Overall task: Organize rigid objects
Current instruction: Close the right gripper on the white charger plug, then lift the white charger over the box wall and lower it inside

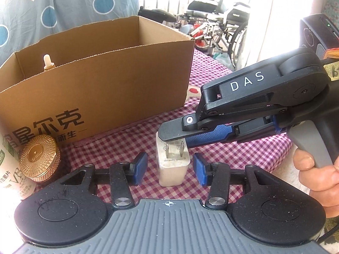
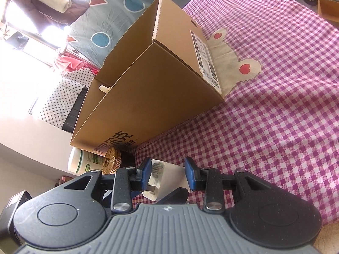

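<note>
A white plug charger (image 1: 172, 165) with two metal prongs stands on the checked cloth, between the open fingers of my left gripper (image 1: 170, 166), not touched by either pad. My right gripper (image 1: 172, 139) comes in from the right, rolled on its side. Its fingers lie over the charger's top and prong face. In the right wrist view the charger (image 2: 167, 176) sits between the right gripper's pads (image 2: 168, 174); the left pad touches it and a gap shows at the right pad. An open cardboard box (image 1: 101, 80) stands behind, with a cream dropper bottle (image 1: 48, 62) inside.
A gold-lidded jar (image 1: 39, 158) and a white and green bottle (image 1: 8, 165) stand at the left, in front of the box. A hand (image 1: 317, 175) holds the right gripper's handle. Wheelchairs (image 1: 222, 27) stand beyond the cloth's far edge.
</note>
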`<state>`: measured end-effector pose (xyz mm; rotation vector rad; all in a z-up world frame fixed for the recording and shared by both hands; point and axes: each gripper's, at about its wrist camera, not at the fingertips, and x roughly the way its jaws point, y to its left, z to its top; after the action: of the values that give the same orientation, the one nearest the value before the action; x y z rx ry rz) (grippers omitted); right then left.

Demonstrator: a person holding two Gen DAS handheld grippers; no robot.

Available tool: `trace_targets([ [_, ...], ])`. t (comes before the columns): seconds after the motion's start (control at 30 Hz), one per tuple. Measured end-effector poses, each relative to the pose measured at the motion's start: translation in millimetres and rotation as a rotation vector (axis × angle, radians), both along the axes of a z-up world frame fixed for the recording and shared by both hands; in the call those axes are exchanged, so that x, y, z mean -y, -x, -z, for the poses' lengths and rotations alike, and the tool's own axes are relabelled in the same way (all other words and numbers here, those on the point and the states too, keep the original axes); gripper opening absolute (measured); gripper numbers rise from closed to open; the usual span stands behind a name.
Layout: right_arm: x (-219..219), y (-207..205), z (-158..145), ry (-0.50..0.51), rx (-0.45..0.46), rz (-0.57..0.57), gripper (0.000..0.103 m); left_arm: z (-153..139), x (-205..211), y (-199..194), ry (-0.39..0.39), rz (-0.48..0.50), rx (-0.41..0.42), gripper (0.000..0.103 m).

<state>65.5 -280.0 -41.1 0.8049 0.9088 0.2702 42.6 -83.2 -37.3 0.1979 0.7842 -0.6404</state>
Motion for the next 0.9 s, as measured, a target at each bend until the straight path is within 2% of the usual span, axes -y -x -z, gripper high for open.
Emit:
trace_targets([
  [0.3,-7,6,1,0.009,-0.004,0.008,0.037,2,10,-13,-0.024,-0.006,-0.058,0.029],
  [0.9,-13,6,1,-0.002,-0.013,0.016,0.037,0,11,-18,-0.036,-0.036,-0.085,0.027],
])
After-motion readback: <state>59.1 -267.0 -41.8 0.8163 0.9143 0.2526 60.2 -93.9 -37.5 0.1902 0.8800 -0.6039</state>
